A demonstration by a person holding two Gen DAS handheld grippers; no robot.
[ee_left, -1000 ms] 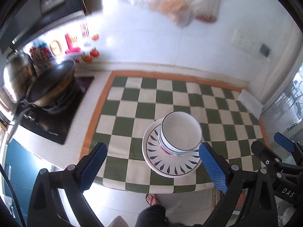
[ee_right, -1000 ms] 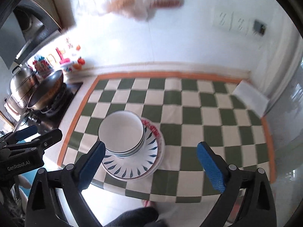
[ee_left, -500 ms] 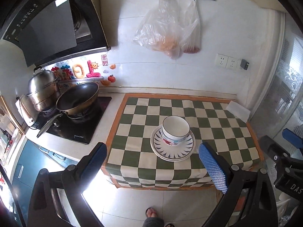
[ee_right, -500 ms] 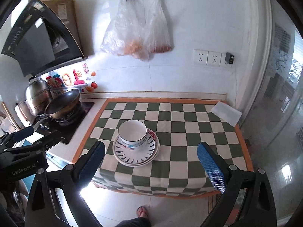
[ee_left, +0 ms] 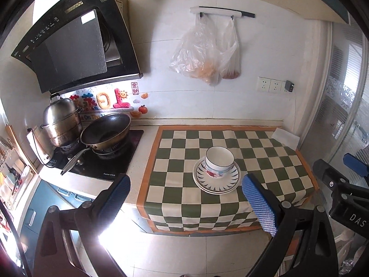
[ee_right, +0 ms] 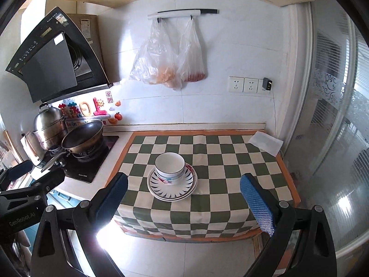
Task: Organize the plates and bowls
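A white bowl (ee_left: 219,160) with blue rim stripes sits nested on other bowls, on a stack of plates (ee_left: 216,181) with dark petal marks, on the green-and-white checked cloth (ee_left: 184,152). The same bowl (ee_right: 170,165) and plates (ee_right: 171,188) show in the right wrist view. My left gripper (ee_left: 188,200) is open and empty, well back from the counter over the floor. My right gripper (ee_right: 184,198) is open and empty, also well back. Each gripper shows at the edge of the other's view.
A black wok (ee_left: 105,131) and a steel steamer pot (ee_left: 62,122) stand on the hob at the left. A range hood (ee_left: 69,48) hangs above. Plastic bags (ee_left: 205,53) hang on the wall. A white folded cloth (ee_left: 286,137) lies at the counter's far right corner.
Both grippers have pulled up and far back from the bowl and plate stack, which now looks small. The stack has not moved.
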